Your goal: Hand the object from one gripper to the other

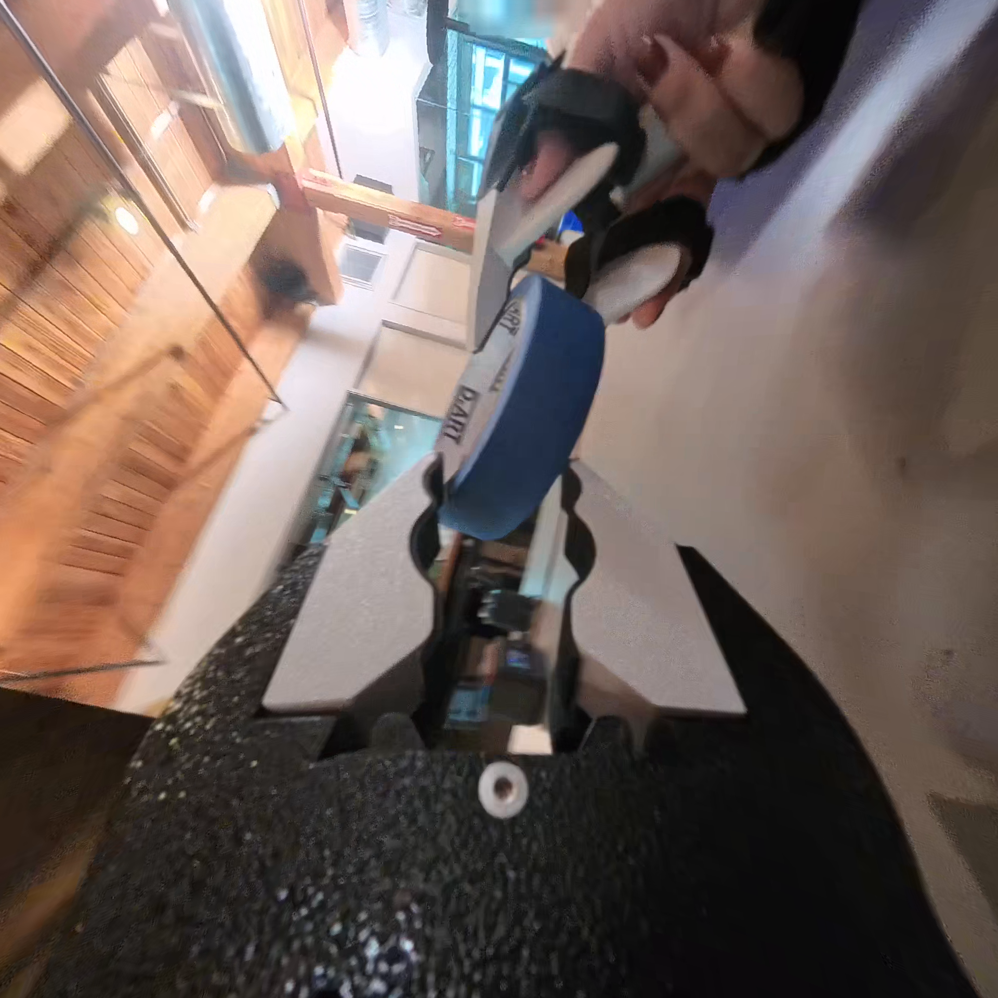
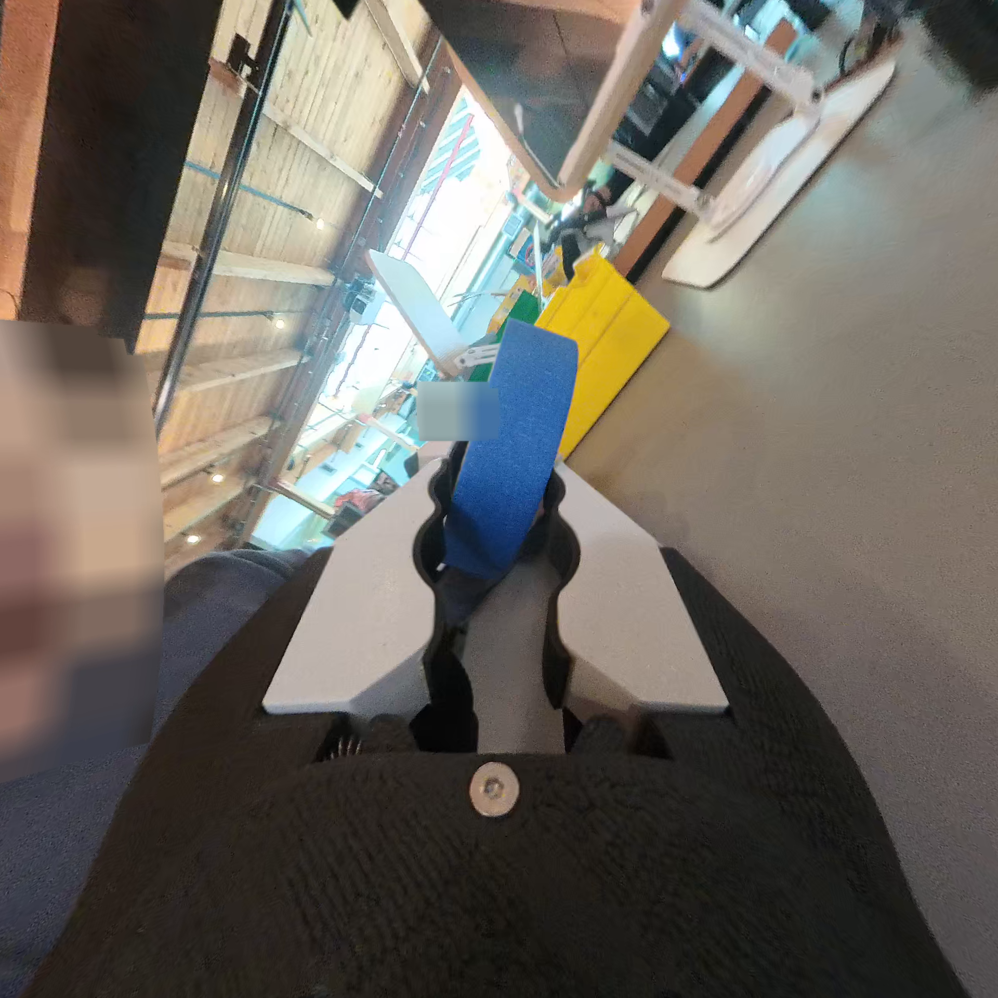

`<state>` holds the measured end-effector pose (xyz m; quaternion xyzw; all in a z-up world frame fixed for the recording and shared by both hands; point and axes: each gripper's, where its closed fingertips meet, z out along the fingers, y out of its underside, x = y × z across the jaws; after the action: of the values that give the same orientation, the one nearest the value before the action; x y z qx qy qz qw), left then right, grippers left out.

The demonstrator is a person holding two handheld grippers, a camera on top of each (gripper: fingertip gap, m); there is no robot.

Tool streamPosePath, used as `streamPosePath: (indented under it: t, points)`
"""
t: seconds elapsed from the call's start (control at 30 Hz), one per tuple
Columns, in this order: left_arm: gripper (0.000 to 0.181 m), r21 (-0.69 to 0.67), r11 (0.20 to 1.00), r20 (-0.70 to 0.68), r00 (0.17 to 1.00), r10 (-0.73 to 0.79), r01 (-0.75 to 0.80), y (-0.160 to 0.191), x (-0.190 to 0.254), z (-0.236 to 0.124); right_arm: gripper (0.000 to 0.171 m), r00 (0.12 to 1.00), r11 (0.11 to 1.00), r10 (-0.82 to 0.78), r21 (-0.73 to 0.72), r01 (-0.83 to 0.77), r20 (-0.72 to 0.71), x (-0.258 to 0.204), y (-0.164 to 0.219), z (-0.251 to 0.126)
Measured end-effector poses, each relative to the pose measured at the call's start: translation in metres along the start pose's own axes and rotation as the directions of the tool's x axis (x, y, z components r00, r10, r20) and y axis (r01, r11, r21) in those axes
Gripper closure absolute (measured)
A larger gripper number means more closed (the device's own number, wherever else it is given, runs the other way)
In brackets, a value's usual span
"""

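Blue tape roll (image 1: 526, 410) pinched at both ends, held up in the air between my two grippers.

My left gripper (image 1: 502, 486) clamps the roll's near edge; my right gripper (image 2: 499, 518) is closed on the far rim, its grey fingers (image 1: 489, 281) hiding part of the core. Nothing crowds the roll. A hand (image 1: 718, 108) is blurred; wooden ceiling (image 2: 259, 227), grey floor (image 2: 810, 486) and a yellow bin (image 2: 610, 335) lie behind.
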<state>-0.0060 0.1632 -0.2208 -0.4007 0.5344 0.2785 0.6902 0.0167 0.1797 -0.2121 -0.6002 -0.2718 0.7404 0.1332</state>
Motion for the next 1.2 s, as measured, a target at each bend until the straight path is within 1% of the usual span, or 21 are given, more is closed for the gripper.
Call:
streamPosePath:
  t: [0.07,0.1,0.13,0.2,0.27,0.33,0.43,0.5,0.57,0.63,0.7,0.77,0.8,0.87,0.93,0.97,1.03,1.1,1.13,1.17,1.2]
  points:
    - [0.11,-0.016,0.974,-0.071,0.971,-0.227,0.226,0.006,0.004,0.004,0.14,0.992,0.992,-0.124,0.03,0.124,-0.014,-0.005,-0.007,-0.001]
    - [0.096,-0.03,0.932,-0.107,0.926,-0.363,0.362,0.009,0.005,0.005,0.142,0.981,0.98,-0.191,0.051,0.192,-0.017,-0.009,-0.01,-0.002]
    - [0.087,-0.036,0.867,-0.145,0.855,-0.497,0.498,0.01,0.005,0.006,0.143,0.966,0.964,-0.257,0.069,0.258,-0.025,-0.013,-0.013,-0.003]
    - [0.081,-0.053,0.662,-0.256,0.631,-0.733,0.747,0.006,0.006,0.005,0.143,0.922,0.918,-0.386,0.078,0.388,-0.034,-0.021,-0.013,-0.003]
    - [0.084,-0.086,0.431,-0.321,0.384,-0.866,0.898,0.005,0.003,0.004,0.143,0.881,0.877,-0.469,0.087,0.472,-0.06,-0.026,-0.013,-0.002]
    - [0.088,-0.131,0.278,-0.376,0.212,-0.902,0.952,0.004,0.005,0.003,0.144,0.861,0.856,-0.506,0.095,0.509,-0.05,-0.032,-0.01,0.0]
    - [0.103,-0.191,0.169,-0.487,0.056,-0.872,0.967,-0.012,0.014,-0.001,0.144,0.818,0.816,-0.575,0.081,0.573,0.0,-0.042,0.002,0.006]
    - [0.122,-0.225,0.178,-0.546,0.027,-0.837,0.958,-0.024,0.021,-0.005,0.144,0.786,0.789,-0.615,0.081,0.61,0.065,-0.054,0.012,0.01]
    - [0.152,-0.225,0.205,-0.583,0.037,-0.812,0.953,-0.031,0.024,-0.008,0.143,0.759,0.765,-0.643,0.07,0.64,0.103,-0.06,0.02,0.013]
    - [0.153,-0.205,0.225,-0.579,0.068,-0.813,0.953,-0.03,0.021,-0.008,0.143,0.751,0.758,-0.653,0.073,0.649,0.103,-0.062,0.02,0.013]
    - [0.154,-0.128,0.265,-0.51,0.166,-0.844,0.956,-0.019,0.009,-0.004,0.138,0.767,0.761,-0.642,0.113,0.638,-0.004,-0.055,0.004,0.011]
    - [0.154,-0.055,0.388,-0.4,0.336,-0.853,0.92,-0.007,-0.004,-0.002,0.1,0.822,0.808,-0.557,0.149,0.57,-0.124,-0.038,-0.016,0.002]
    - [0.154,-0.024,0.465,-0.32,0.434,-0.842,0.885,0.001,-0.011,0.0,0.09,0.872,0.857,-0.465,0.169,0.487,-0.151,-0.029,-0.024,-0.003]
    - [0.154,-0.005,0.67,-0.153,0.662,-0.734,0.742,0.015,-0.022,0.0,0.082,0.964,0.946,-0.238,0.198,0.258,-0.119,-0.017,-0.031,-0.011]
    - [0.154,-0.055,0.876,-0.017,0.876,-0.481,0.48,0.024,-0.027,-0.001,0.081,0.999,0.979,-0.008,0.205,0.015,-0.037,-0.01,-0.028,-0.012]
    - [0.154,-0.084,0.935,0.013,0.939,-0.344,0.344,0.024,-0.026,-0.002,0.082,0.998,0.978,0.066,0.196,-0.068,0.017,-0.01,-0.026,-0.011]
    - [0.155,-0.122,0.988,0.04,0.995,-0.09,0.094,0.021,-0.021,-0.001,0.082,0.983,0.975,0.181,0.125,-0.182,0.02,-0.001,-0.013,-0.003]
    - [0.155,-0.126,0.988,0.041,0.995,0.094,-0.088,0.013,-0.014,0.001,0.086,0.979,0.977,0.203,0.067,-0.202,-0.011,0.007,-0.001,0.005]
    - [0.155,-0.122,0.984,0.032,0.99,0.138,-0.133,0.009,-0.011,0.002,0.099,0.98,0.979,0.2,0.046,-0.2,-0.007,0.007,0.002,0.009]
    - [0.155,-0.117,0.983,0.018,0.99,0.142,-0.139,0.007,-0.006,0.003,0.121,0.981,0.981,0.192,0.033,-0.192,0.003,0.005,0.004,0.01]
    - [0.155,-0.115,0.987,0.021,0.994,0.111,-0.108,0.008,-0.006,0.003,0.129,0.984,0.983,0.179,0.025,-0.179,0.002,0.005,0.004,0.01]
